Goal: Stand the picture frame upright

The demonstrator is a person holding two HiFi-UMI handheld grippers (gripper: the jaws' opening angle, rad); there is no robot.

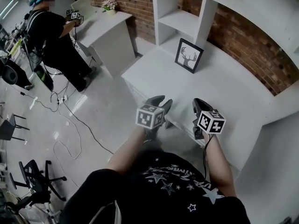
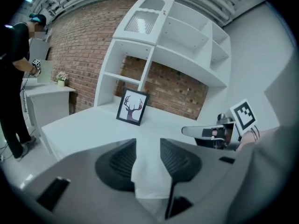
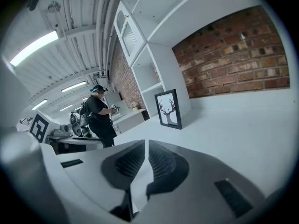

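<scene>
Black picture frame upright, its back hidden

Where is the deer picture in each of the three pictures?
Head view: the picture frame stands in the upper middle, beside the white shelf unit.
Left gripper view: the frame is left of centre, at the shelf unit's foot.
Right gripper view: the frame is just right of centre.
Shared landmark: the white shelf unit against the brick wall.

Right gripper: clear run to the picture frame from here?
Probably yes. The picture frame stands upright on the white counter, with nothing between it and the right gripper, which sits back at the counter's near edge.
</scene>
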